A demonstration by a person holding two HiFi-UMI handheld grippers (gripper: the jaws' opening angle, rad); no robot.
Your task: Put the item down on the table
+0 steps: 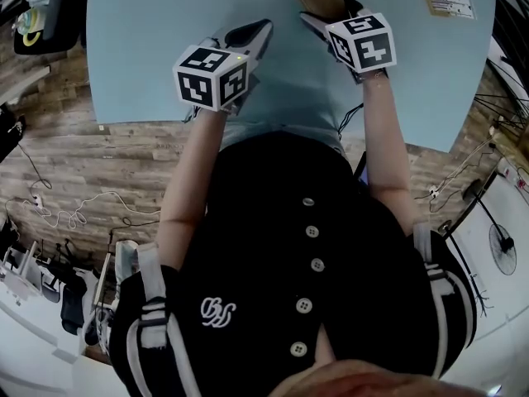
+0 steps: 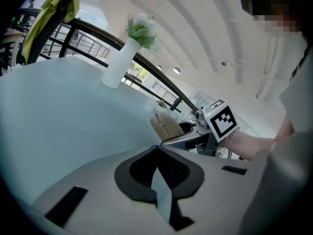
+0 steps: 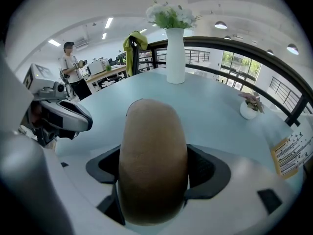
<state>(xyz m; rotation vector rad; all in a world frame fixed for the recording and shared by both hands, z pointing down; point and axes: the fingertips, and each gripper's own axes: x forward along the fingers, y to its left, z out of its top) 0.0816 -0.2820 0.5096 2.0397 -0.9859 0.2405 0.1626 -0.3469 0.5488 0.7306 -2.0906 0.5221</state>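
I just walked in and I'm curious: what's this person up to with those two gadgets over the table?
A person stands at a pale blue table with a hand-held gripper in each hand. The right gripper is clamped on a brown rounded item and holds it out over the table. Whether the item touches the surface can't be told. The left gripper is shut and empty, and sits beside the right one. A white vase of flowers stands farther back on the table.
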